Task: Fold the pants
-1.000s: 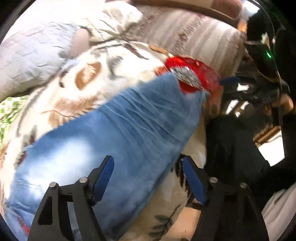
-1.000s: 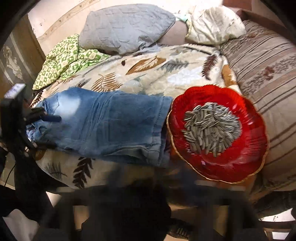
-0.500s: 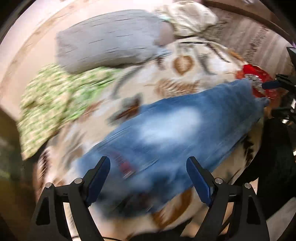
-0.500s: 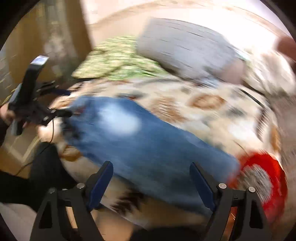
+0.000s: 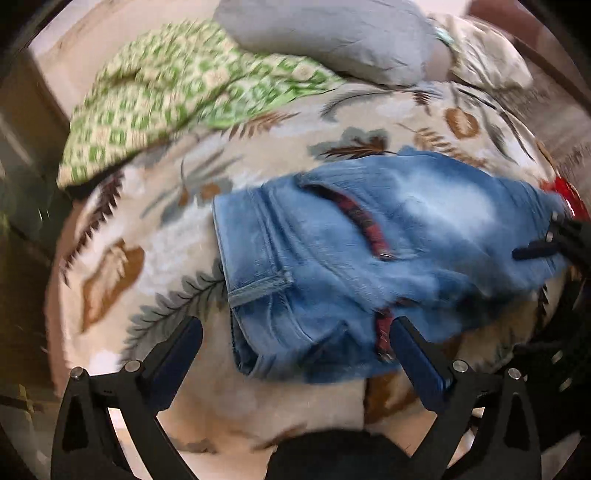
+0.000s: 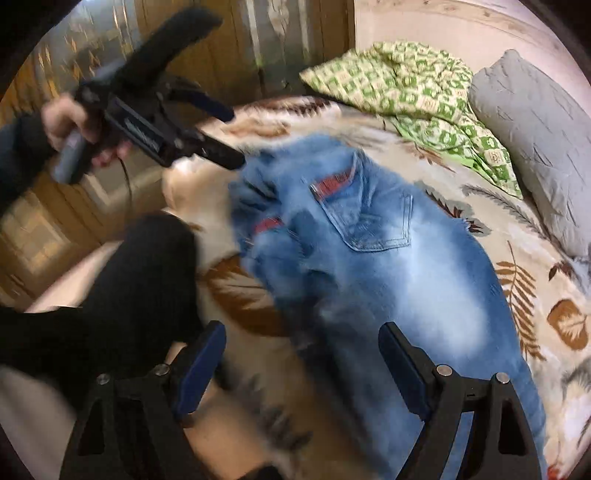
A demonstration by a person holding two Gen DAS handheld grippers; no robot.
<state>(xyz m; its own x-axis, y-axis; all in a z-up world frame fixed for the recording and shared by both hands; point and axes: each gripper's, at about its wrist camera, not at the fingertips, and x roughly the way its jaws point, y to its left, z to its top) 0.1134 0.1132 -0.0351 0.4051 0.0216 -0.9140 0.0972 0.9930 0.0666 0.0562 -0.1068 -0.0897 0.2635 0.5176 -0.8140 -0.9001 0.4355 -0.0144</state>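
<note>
Light blue jeans (image 5: 351, 251) lie folded lengthwise on a leaf-print blanket (image 5: 155, 240), waistband toward the left wrist view's near side. My left gripper (image 5: 295, 350) is open and empty just short of the waistband. In the right wrist view the jeans (image 6: 388, 280) show a back pocket and red inner trim. My right gripper (image 6: 299, 362) is open and empty above the jeans' near edge. The left gripper also shows in the right wrist view (image 6: 236, 136), held in a hand near the waistband. The right gripper's finger (image 5: 535, 251) shows at the left view's right edge.
A green patterned cloth (image 5: 177, 85) and a grey pillow (image 5: 332, 33) lie at the back of the bed. A red plate's edge (image 5: 565, 192) shows at far right. My dark-clothed leg (image 6: 140, 280) is beside the bed. Wooden panelling (image 6: 240, 48) stands behind.
Both grippers have swung toward the waistband end of the jeans. The red plate of seeds has dropped out of the right view. Both stayed open.
</note>
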